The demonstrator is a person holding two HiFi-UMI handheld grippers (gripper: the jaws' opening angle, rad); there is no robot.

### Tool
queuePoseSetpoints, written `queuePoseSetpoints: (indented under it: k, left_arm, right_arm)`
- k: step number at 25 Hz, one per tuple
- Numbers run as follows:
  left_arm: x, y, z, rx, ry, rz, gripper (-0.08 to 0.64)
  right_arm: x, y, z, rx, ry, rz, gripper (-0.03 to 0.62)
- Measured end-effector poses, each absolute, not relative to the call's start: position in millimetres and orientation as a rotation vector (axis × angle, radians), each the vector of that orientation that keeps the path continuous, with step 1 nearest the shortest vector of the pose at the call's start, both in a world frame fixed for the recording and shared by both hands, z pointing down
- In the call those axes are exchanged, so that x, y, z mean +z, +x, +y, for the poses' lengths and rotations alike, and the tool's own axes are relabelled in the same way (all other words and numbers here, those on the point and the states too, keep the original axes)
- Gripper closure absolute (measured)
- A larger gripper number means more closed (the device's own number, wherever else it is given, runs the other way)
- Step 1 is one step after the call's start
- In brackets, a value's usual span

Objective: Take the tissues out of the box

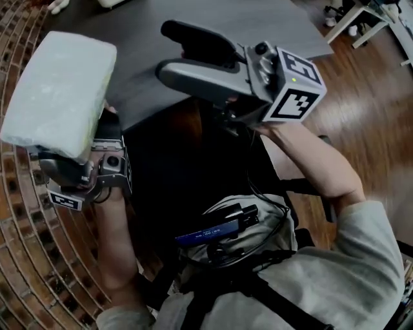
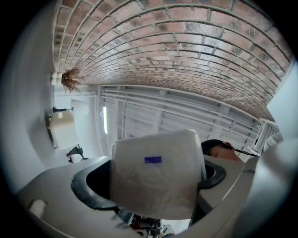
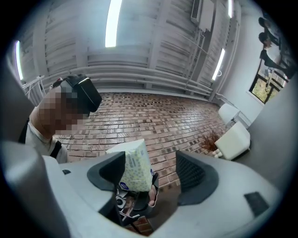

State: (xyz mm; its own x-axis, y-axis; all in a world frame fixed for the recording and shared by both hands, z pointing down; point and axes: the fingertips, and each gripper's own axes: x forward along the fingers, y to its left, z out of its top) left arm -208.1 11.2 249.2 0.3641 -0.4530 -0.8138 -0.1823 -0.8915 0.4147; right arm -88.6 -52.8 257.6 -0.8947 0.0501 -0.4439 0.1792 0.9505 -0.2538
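A white plastic-wrapped tissue pack (image 1: 61, 90) is held up at the left of the head view, over the brick floor. My left gripper (image 1: 71, 151) is shut on its lower end. In the left gripper view the pack (image 2: 158, 179) fills the gap between both jaws and carries a small blue label. My right gripper (image 1: 169, 50) hovers over the dark table edge, pointing left, open with nothing in it. Through its jaws in the right gripper view, the right gripper (image 3: 158, 174) looks at the pack (image 3: 136, 168) from a distance.
A dark grey table (image 1: 258, 26) lies ahead, with brick flooring (image 1: 26, 213) to its left and wooden flooring (image 1: 361, 109) to its right. White furniture legs (image 1: 361, 19) stand at the far right. A white seat (image 3: 233, 139) rests on the bricks.
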Motion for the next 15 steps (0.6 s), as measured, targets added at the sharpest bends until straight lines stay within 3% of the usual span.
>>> queuePoseSetpoints:
  k: [15]
  left_arm:
    - [269,-218,12,-1.51,2.356,-0.559,0.049]
  right_arm:
    - [280,-102,-47,-0.371,0.134,2.674,0.239]
